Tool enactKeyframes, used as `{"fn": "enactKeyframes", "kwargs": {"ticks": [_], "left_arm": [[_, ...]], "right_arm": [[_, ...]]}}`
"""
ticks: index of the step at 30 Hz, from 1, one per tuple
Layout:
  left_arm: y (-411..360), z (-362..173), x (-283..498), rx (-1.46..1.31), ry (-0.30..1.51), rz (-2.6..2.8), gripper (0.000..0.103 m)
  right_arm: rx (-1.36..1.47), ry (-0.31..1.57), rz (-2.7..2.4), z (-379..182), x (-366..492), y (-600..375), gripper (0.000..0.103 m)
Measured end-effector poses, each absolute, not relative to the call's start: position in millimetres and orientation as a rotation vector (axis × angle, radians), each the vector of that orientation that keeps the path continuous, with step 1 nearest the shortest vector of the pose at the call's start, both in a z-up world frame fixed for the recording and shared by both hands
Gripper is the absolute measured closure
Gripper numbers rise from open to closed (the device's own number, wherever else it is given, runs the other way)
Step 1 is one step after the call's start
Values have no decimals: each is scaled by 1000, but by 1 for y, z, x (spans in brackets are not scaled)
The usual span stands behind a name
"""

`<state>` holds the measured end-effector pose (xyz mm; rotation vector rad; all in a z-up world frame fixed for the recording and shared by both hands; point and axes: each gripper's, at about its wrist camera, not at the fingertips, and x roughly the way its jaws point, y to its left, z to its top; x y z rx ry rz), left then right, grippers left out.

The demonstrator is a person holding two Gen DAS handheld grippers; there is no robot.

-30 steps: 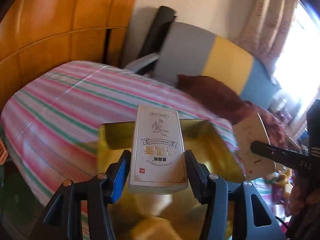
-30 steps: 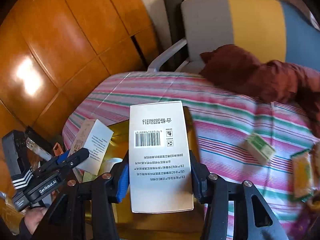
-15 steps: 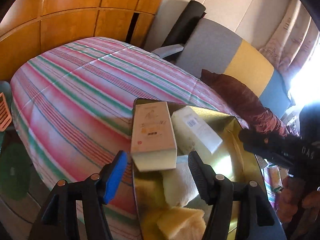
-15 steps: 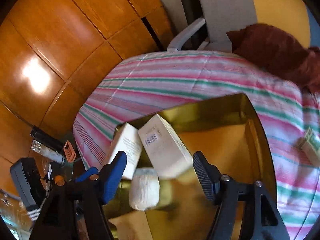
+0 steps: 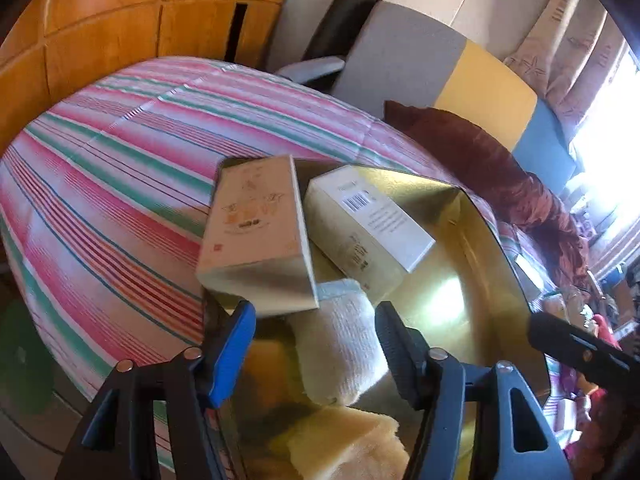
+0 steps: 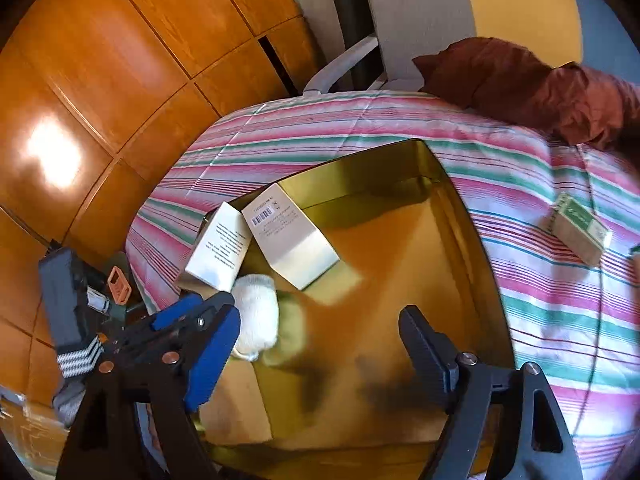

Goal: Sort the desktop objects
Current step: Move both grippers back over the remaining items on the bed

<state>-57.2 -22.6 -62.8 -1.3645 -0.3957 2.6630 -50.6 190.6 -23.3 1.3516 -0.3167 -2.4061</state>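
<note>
A gold box [image 5: 480,248] [image 6: 460,280] sits on the striped cloth. Two white cartons lie in its near-left part: one with a flower print [image 5: 256,236] [image 6: 218,248] leaning on the rim, one with a barcode [image 5: 368,228] [image 6: 292,236] beside it. A rolled white towel [image 5: 344,344] [image 6: 256,320] lies below them, by a yellow sponge [image 5: 344,440]. My left gripper [image 5: 316,344] is open over the towel, empty. My right gripper [image 6: 320,348] is open above the box floor, empty. The left gripper also shows in the right wrist view [image 6: 188,312].
A small green-and-tan carton [image 6: 580,232] lies on the cloth right of the box. A dark red cloth [image 5: 480,160] [image 6: 528,80] lies at the table's far edge, before a grey, yellow and blue chair [image 5: 440,64]. Wood panelling [image 6: 100,80] stands at the left.
Both grippers opened and let their white cartons go into the gold box, then drew back. The cartons now lie side by side in the box.
</note>
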Motion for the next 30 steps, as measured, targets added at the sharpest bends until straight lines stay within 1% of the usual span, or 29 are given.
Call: {"fn": "enactKeyframes", "kwargs": {"ticks": [8,11,13,17,19,23,27,30], "left_arm": [[-22,-31,-35,-1181,-345,2770,42],[-21,-30,-47,-1191,-325,2756,41],[-16,-37,-57,-1249,-300,2726,40],[-16,-60,-68,-1388,-334,2661,40],[-16,-63,-64,-1393,-336,2670,40],[-15,-43,-47,-1272,-332,2697,40],[-9,-23,-39,-1191,-360,2674,39],[5,-13,-39,-1163,-350,2628,38]], "right_arm": [[1340,-272,-2432,-22,-23,199,21],[1331,-231,-2449,-21,-12,198,20],[1323,-191,-2470,-21,-6,197,19],[1311,-129,-2507,-18,5,201,17],[1307,-109,-2530,-16,9,205,17],[1307,-138,-2548,-17,18,220,15],[1295,-225,-2570,-16,25,241,10],[1302,-282,-2602,-14,29,259,9]]}}
